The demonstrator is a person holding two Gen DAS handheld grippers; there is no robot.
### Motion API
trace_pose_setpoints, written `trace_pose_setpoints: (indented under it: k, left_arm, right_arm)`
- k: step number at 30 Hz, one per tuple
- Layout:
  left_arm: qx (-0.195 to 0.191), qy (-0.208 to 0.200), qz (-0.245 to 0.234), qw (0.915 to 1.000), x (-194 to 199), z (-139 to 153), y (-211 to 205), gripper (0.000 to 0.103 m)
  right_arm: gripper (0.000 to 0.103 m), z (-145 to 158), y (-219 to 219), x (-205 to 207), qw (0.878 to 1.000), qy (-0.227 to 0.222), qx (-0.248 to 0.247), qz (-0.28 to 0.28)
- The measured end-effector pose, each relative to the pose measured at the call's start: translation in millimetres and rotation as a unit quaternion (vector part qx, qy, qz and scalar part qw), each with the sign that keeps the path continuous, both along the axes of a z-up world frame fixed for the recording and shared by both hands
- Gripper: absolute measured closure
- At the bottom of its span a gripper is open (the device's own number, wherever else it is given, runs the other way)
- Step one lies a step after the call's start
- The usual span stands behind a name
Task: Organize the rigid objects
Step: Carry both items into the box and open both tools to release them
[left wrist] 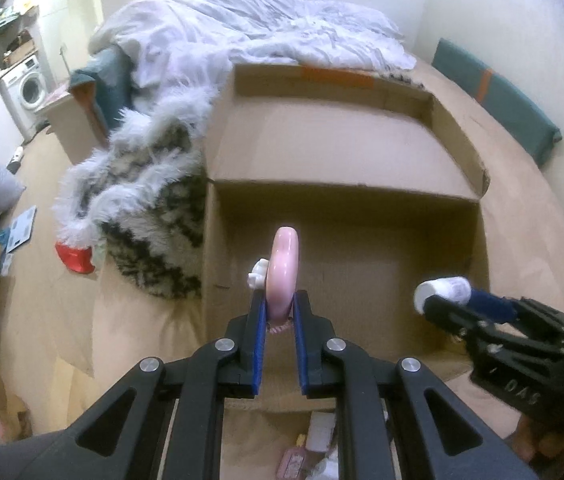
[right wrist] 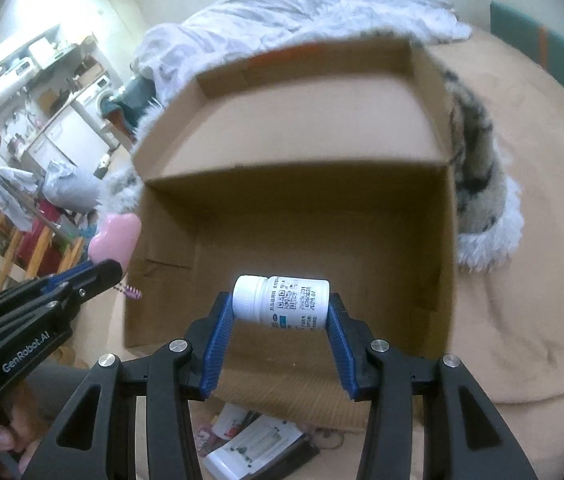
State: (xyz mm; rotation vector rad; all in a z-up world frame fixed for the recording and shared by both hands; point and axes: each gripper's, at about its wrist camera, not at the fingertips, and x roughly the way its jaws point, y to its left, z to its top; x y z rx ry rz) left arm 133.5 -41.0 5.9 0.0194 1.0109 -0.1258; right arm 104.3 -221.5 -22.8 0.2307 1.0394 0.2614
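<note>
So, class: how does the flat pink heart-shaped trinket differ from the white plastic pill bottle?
The pink heart trinket is flat, plain and pinched edge-on in the nearly shut left gripper. The white pill bottle is cylindrical, printed, and held sideways, cap to base, in the wider-set right gripper. Both hang over the open cardboard box.

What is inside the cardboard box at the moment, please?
The cardboard box shows only bare floor and walls; the white bottle and tongs hide part of the near floor.
</note>
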Motion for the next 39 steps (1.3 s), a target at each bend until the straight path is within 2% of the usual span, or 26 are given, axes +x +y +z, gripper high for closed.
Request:
trace_pose_setpoints:
  k: [3, 9, 12, 24, 32, 39]
  left_arm:
    - [0.005, 0.005, -0.008, 0.9999, 4, -19, -3, 0.091]
    - [-0.007, 0.049, -0.005, 0.9987, 12, -58, -3, 0.091]
    - [0.007, 0.047, -0.014, 0.9988, 13, -63, -5, 0.091]
    - [0.022, 0.071, -0.003, 0.9972, 19, -81, -3, 0.091]
    - [0.028, 0.088, -0.011, 0.9956, 18, -96, -7, 0.091]
    - [0.038, 0.087, -0.01, 0.9954, 19, -102, -11, 0.091]
  right_arm:
    - [0.054, -22, -1, 3, 1.0, 0.023, -0.004, -0.006]
    - [0.054, -45, 3, 7, 0.998, 0.051, -0.02, 0.002]
    - [0.054, -55, 6, 11, 0.997, 0.068, -0.028, 0.005]
    - [0.054, -76, 9, 17, 0.993, 0.106, -0.054, -0.01]
    - [0.054, -77, 9, 19, 0.993, 0.103, -0.053, -0.007]
    - [0.054, -71, 5, 14, 0.995, 0.091, -0.042, -0.007]
